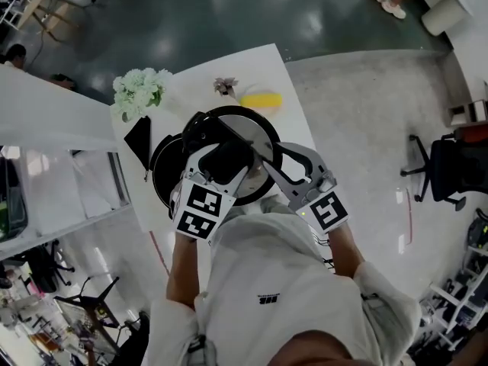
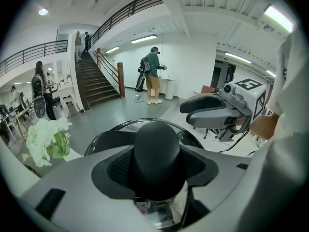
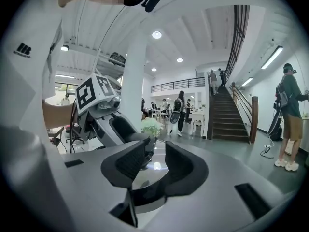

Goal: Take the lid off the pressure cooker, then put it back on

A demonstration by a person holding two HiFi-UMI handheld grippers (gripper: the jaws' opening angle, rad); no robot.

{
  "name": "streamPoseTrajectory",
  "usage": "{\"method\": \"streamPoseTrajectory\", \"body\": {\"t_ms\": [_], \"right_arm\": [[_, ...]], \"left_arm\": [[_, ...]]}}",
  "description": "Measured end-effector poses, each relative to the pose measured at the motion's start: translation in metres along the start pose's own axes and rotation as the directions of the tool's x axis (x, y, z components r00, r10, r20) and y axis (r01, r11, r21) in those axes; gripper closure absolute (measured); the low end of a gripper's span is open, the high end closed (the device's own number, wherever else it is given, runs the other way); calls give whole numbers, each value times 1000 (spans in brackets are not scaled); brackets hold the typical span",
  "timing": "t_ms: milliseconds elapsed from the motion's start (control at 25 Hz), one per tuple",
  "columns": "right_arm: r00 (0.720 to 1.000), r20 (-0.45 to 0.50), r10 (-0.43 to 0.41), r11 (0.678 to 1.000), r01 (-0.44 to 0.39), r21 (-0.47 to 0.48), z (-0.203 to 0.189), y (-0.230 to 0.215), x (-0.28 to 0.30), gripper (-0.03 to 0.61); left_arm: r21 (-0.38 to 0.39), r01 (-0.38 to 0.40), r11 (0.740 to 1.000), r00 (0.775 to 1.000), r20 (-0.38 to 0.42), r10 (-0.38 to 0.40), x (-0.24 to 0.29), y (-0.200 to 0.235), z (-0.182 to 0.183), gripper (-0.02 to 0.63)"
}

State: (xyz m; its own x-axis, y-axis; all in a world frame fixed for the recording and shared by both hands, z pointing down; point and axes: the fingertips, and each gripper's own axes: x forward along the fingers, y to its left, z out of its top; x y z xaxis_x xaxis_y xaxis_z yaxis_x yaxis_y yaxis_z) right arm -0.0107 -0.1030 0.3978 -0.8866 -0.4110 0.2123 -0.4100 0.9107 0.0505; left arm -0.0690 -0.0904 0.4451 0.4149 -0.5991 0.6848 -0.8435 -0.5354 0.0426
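Left gripper (image 2: 156, 167) has its fingers (image 2: 118, 167) clamped wide round the lid's black knob (image 2: 157, 146). The lid (image 1: 255, 124) is up above the cooker pot (image 1: 162, 175). Right gripper (image 3: 154, 154) sits spread at the lid's edge, not visibly pinching anything.

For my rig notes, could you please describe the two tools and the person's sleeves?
The left tool and right tool are light grey with black textured pads. Each carries a white cube with black square markers. A thin black cable trails from the right one. The person wears a white short-sleeved T-shirt.
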Motion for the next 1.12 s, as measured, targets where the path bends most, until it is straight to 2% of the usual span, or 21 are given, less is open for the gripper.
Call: {"method": "streamPoseTrajectory", "body": {"t_ms": [480, 840, 1120], "right_arm": [[997, -54, 48, 999, -49, -19, -1, 50, 48, 445], [996, -84, 39, 999, -39, 3, -7, 74, 72, 445], [995, -94, 29, 1000, -28, 10, -9, 80, 83, 445]], "left_arm": [[-5, 48, 999, 998, -45, -48, -32, 31, -50, 327], [33, 106, 994, 986, -130, -100, -39, 47, -88, 327], [65, 160, 985, 975, -167, -147, -43, 52, -100, 327]]}}
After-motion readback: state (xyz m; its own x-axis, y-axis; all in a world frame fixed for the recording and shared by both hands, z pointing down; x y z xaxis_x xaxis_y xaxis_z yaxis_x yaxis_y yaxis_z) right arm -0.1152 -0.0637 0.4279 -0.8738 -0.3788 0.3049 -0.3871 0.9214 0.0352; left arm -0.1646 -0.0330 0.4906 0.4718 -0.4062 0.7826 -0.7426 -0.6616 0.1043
